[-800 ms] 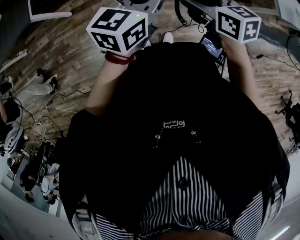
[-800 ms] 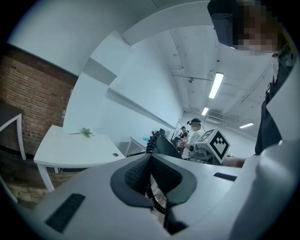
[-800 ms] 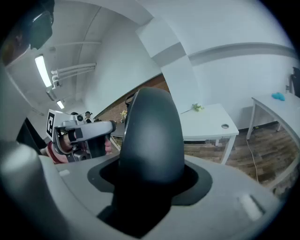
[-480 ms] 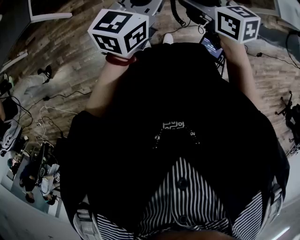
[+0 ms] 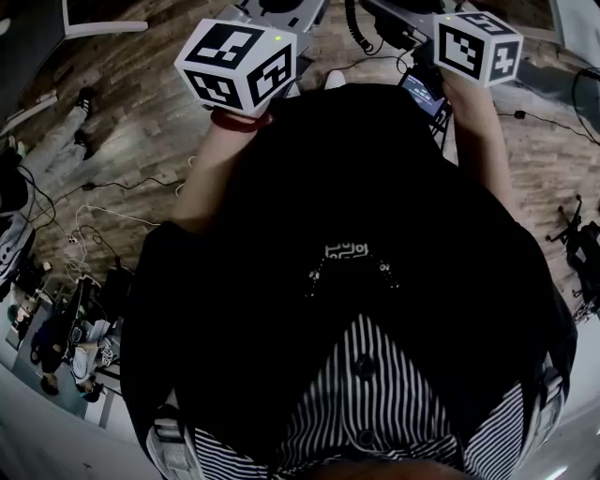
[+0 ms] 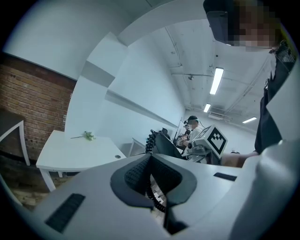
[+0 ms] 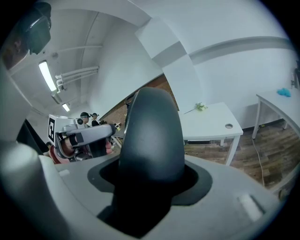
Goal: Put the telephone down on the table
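Where the head camera looks steeply down, most of what you see is the person's own black top [image 5: 356, 187] and striped shirt [image 5: 375, 394]. The left marker cube [image 5: 239, 61] and right marker cube [image 5: 476, 45] are held out at the far edge over a wooden floor [image 5: 122, 122]. A dark coiled cord [image 5: 353, 23] shows between the two cubes; the claws themselves are out of sight here.

In the left gripper view, the left claw [image 6: 151, 161] is clenched, its ribbed pads meeting at the tips. The coiled cord runs through the narrow slit between them and on upward. Just past it is the dark telephone [image 6: 166, 146], reaching right toward the right marker cube. A white desk [image 6: 65, 157] stands well apart at the left with a green sprig [image 6: 86, 136] on it.

In the right gripper view, the right claw [image 7: 150, 187] is grasping the telephone, whose smooth, rounded dark body fills the gap between the jaws and rises out of it. The left marker cube is at the left and the white desk is far off at the right. The telephone is up in the air, not on the desk.
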